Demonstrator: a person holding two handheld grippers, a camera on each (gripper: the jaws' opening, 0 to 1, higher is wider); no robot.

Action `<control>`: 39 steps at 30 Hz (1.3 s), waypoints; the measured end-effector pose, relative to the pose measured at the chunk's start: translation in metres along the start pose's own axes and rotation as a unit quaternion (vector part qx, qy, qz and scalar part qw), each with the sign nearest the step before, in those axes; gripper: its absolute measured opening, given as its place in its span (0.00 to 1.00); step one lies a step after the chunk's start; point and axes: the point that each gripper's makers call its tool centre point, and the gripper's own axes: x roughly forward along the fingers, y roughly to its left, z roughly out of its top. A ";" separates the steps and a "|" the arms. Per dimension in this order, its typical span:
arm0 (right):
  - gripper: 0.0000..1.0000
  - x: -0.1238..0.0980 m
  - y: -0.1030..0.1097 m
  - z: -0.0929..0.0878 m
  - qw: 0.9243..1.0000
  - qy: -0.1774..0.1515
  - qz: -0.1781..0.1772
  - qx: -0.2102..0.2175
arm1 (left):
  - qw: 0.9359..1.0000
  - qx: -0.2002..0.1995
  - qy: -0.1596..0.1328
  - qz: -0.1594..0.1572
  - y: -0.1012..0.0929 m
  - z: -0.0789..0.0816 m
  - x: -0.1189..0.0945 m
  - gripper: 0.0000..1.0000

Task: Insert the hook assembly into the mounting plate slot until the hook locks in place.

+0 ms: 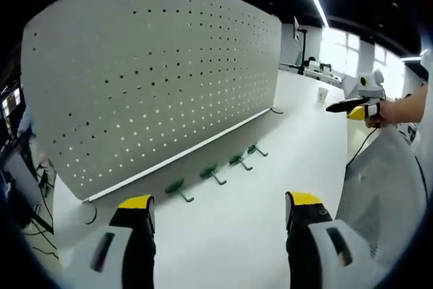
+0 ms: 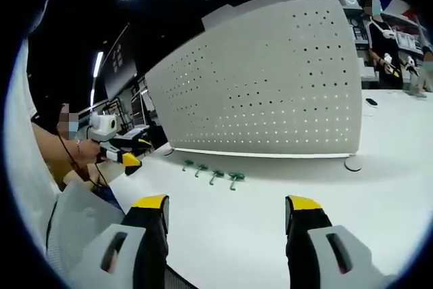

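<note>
Pegboard: a large pale grey perforated metal panel stands upright on the desk, its rows of small holes facing both hand-held grippers. I take it for the mounting plate.

Desk: a broad white desk carries the panel and the hooks.

Hooks: four small green-based metal hooks lie loose in a row on the desk, just in front of the panel's lower edge. The row's long axis runs parallel to that edge. In the right gripper view the same hooks sit ahead and slightly left of centre.

Left hand-held gripper: yellow-tipped black jaws spread wide, holding nothing, above the desk with the hooks ahead between the jaw lines. It looks the nearer of the two. It also appears at the left of the right gripper view, held in a hand.

Right hand-held gripper: jaws spread wide, empty, further back from the hooks. In the left gripper view it shows far right, raised well away from the desk.

Key relation: hooks lie forward of both; the left needs the shorter reach, to my eye.
</note>
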 end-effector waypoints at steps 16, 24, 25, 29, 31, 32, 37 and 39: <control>0.67 -0.001 -0.002 -0.003 1.000 0.002 -0.002 0.005 | 0.996 0.066 0.060 -0.028 0.017 -0.004 0.019 0.81; 0.67 -0.003 -0.004 -0.003 1.000 0.001 -0.005 0.006 | 0.992 0.084 0.078 -0.044 0.022 -0.004 0.026 0.81; 0.67 -0.004 -0.004 -0.003 1.000 0.001 -0.005 0.006 | 0.992 0.086 0.079 -0.046 0.022 -0.004 0.027 0.81; 0.67 -0.004 -0.005 -0.005 1.000 0.001 -0.006 0.009 | 0.988 0.108 0.099 -0.050 0.028 -0.008 0.033 0.80; 0.66 -0.005 -0.005 -0.007 1.000 0.003 -0.007 0.011 | 0.987 0.109 0.100 -0.055 0.029 -0.007 0.036 0.80; 0.66 -0.005 -0.003 -0.007 1.000 0.004 -0.006 0.012 | 0.987 0.111 0.102 -0.056 0.030 -0.007 0.037 0.80; 0.66 -0.005 -0.002 -0.009 1.000 0.007 -0.003 0.012 | 0.980 0.139 0.122 -0.071 0.031 -0.011 0.042 0.81; 0.66 -0.005 -0.003 -0.009 1.000 0.008 -0.002 0.012 | 0.977 0.148 0.130 -0.078 0.032 -0.013 0.045 0.81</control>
